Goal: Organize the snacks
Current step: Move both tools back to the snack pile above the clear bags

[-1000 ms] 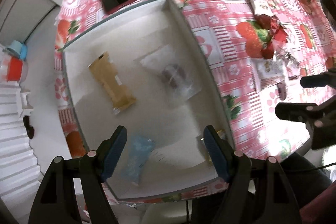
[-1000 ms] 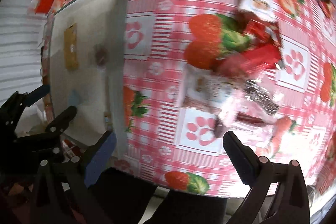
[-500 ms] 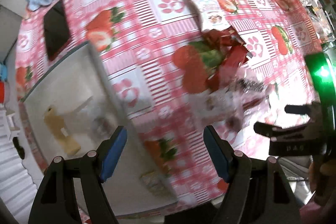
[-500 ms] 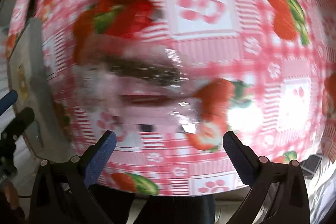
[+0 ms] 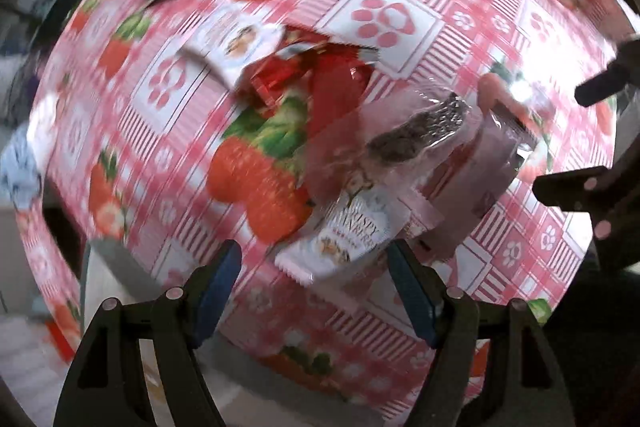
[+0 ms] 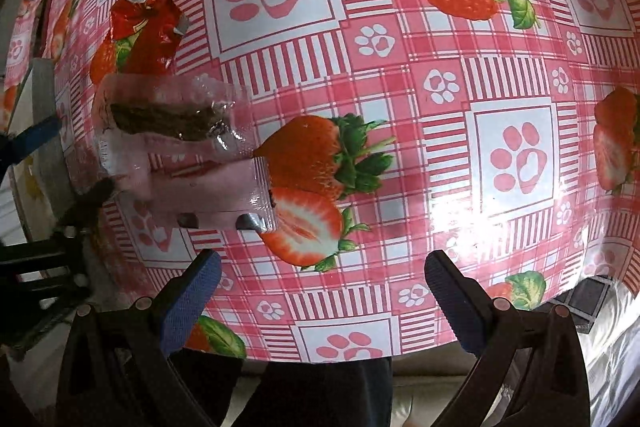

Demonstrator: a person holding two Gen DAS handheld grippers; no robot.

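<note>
Step in hand, as judged: selection of the next snack for transfer. The left gripper (image 5: 314,281) hangs over the snack pile with its jaws released and nothing between them. The right gripper (image 6: 320,287) is likewise spread wide and empty, over bare cloth to the right of the pile.

Location of task items: the pile lies on the worktop (image 6: 400,107), at centre in the left wrist view and at far left in the right wrist view. The grey tray (image 6: 44,95), the probable destination, shows only as a wall edge left of the pile.

Materials and shapes:
- White wafer packet (image 5: 344,227): flat, rectangular, matte film with crimped serrated ends; nearest the left jaws.
- Clear wrapper with dark bar (image 6: 172,115): glossy, crinkled film; contents rough and elongated.
- Pale pink packet (image 5: 476,167): smooth, soft pouch, partly under the clear wrapper.
- Red foil wrapper (image 6: 144,27): shiny, crumpled, at the far side.
- Worktop covering: slick printed oilcloth, reflective.

Next move calls for descent over one packet edge; thin film demands jaws closing low, near the cloth.
</note>
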